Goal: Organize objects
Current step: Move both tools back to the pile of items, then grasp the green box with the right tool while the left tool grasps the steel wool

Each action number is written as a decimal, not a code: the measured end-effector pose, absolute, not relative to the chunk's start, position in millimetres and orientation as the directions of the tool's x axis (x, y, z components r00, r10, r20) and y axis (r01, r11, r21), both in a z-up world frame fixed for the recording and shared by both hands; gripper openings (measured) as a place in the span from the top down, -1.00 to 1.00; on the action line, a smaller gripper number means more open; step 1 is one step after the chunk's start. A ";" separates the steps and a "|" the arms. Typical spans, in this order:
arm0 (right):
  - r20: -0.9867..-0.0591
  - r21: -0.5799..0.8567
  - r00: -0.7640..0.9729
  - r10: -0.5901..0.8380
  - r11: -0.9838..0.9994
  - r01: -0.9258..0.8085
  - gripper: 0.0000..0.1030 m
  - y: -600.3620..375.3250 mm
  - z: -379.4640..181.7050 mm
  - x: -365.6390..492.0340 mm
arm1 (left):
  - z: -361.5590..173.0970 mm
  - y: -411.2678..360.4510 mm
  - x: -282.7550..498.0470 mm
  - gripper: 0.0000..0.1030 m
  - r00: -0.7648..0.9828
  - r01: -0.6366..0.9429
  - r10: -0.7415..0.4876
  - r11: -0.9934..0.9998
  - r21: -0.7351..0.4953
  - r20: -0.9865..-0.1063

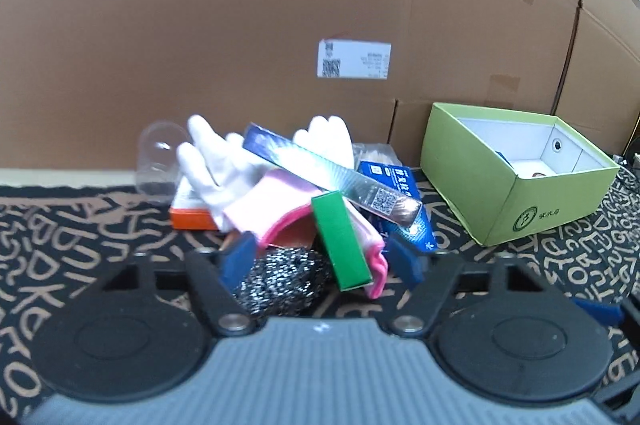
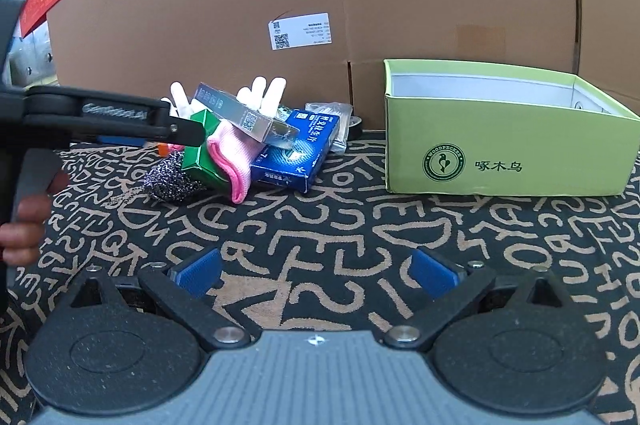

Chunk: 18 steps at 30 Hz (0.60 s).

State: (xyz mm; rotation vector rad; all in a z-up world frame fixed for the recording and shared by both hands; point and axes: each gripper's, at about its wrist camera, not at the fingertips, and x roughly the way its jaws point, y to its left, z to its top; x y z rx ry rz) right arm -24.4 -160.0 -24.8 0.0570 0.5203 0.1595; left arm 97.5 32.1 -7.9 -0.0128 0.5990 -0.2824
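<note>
Both my jaws stand open, empty: left gripper [image 1: 322, 259] around the green carton [image 1: 342, 243], right gripper [image 2: 316, 273] over carpet. Green box [image 2: 508, 161] far right holds something unclear.

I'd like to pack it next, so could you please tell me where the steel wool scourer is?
In the left wrist view, the steel wool scourer sits at the front of the pile, just left of the green box, below the pink-cuffed glove.
</note>
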 end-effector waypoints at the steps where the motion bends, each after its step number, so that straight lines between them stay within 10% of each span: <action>1: -0.494 0.097 0.853 0.166 0.986 -0.135 -1.00 -159.9 -25.3 -23.3 | -9.7 31.6 101.9 -0.13 0.779 0.264 -0.276 0.959 -0.105 -0.563; 4: -0.504 0.111 0.845 0.177 0.984 -0.139 -1.00 -158.4 -26.2 -19.6 | -15.6 30.1 110.9 0.53 0.748 0.294 -0.311 0.947 -0.127 -0.586; 8: -0.497 0.122 0.841 0.214 0.977 -0.177 -1.00 -151.4 -24.3 -18.9 | -16.6 36.5 99.8 0.64 0.725 0.325 -0.351 0.933 -0.155 -0.593; 13: -0.504 0.111 0.829 0.243 0.970 -0.217 -1.00 -140.1 -23.9 -14.1 | -21.6 44.1 74.1 0.61 0.643 0.437 -0.446 0.881 -0.180 -0.623; 18: -0.509 0.113 0.819 0.265 0.964 -0.242 -1.00 -133.1 -23.2 -10.2 | -17.9 67.6 58.8 0.01 0.725 0.379 -0.380 0.916 -0.128 -0.575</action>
